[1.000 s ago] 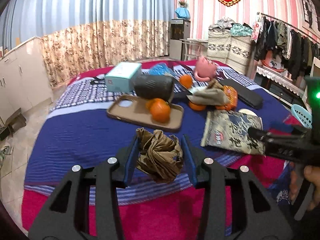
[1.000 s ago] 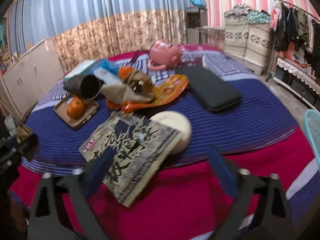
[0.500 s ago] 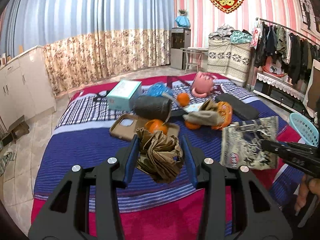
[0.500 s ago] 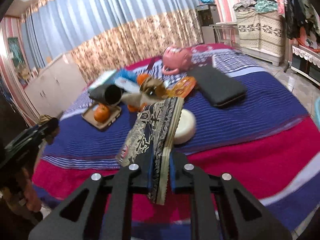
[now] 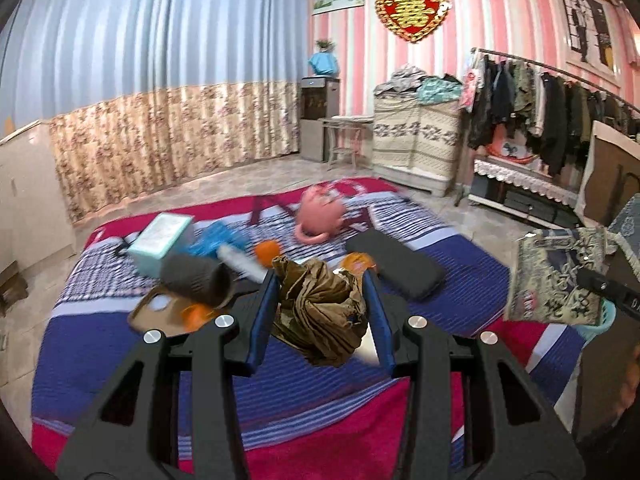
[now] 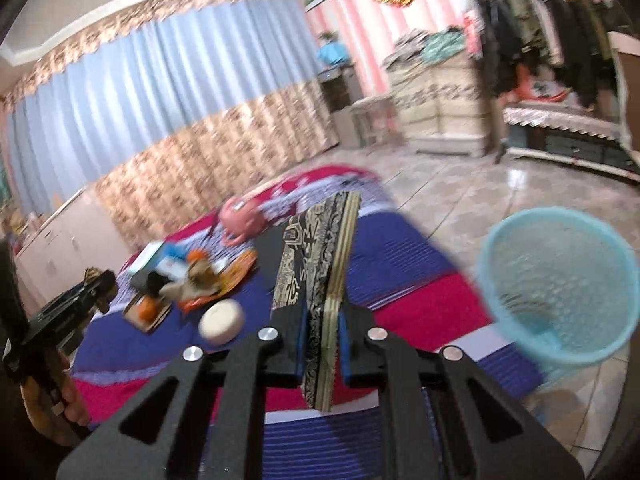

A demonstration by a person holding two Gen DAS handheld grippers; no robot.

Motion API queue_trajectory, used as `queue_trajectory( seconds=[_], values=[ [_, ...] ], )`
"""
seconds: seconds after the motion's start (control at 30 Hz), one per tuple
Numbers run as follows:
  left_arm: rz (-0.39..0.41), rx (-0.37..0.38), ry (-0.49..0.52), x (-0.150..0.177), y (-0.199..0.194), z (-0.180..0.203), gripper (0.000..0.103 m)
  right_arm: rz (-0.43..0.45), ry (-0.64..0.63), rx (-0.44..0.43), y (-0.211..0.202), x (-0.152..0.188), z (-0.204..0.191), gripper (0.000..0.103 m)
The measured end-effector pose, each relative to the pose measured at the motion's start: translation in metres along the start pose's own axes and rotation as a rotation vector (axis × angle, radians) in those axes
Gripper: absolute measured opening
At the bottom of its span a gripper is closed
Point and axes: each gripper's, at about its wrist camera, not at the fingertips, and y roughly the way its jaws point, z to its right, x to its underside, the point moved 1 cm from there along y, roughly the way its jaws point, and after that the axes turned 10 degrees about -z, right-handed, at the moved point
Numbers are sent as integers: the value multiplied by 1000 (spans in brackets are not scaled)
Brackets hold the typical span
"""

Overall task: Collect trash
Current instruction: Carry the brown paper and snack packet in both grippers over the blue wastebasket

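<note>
A second ago the flat patterned black-and-beige packet [image 6: 320, 280] lay on the bed with the right gripper [image 6: 322, 344] spread above it; now that gripper's fingers are pressed onto the packet's lower end and it hangs clear of the bed [image 6: 400, 252], with the light blue mesh plastic wastebasket [image 6: 560, 288] swung into view just to its right. That suggests the pick-up is finished and the carry to the bin is under way. The left gripper [image 5: 322, 312] keeps pinching the crumpled brown paper bag [image 5: 320, 312] between its fingers, raised above the bed's striped blue and red cover, so both pieces of trash are in hand and neither is binned yet. The wastebasket's inside is blurred; it looks empty, though I cannot be sure. On the bed, the brown rectangular tray [image 5: 160, 312] holds an orange fruit [image 5: 196, 314], with a dark cylindrical cup [image 5: 196, 280] tipped on its side against it. A round white disc [image 6: 221, 321] and more clutter remain on the cover.
</note>
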Motion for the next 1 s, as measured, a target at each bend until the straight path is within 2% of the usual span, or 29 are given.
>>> queue_trajectory(
  seconds=[0.17,0.53,0.8,1.0],
  values=[
    [26,54,29,-20,11,42,42,76,26,164,-24,-27,52,13],
    [2,197,77,-56,52,131,42,113,70,347,-29,-83,130,13],
    [-28,247,123,-60,79,187,42,92,94,410,-17,-68,166,13],
    [-47,299,150,-62,93,233,42,82,114,468,-27,-52,190,13]
  ],
)
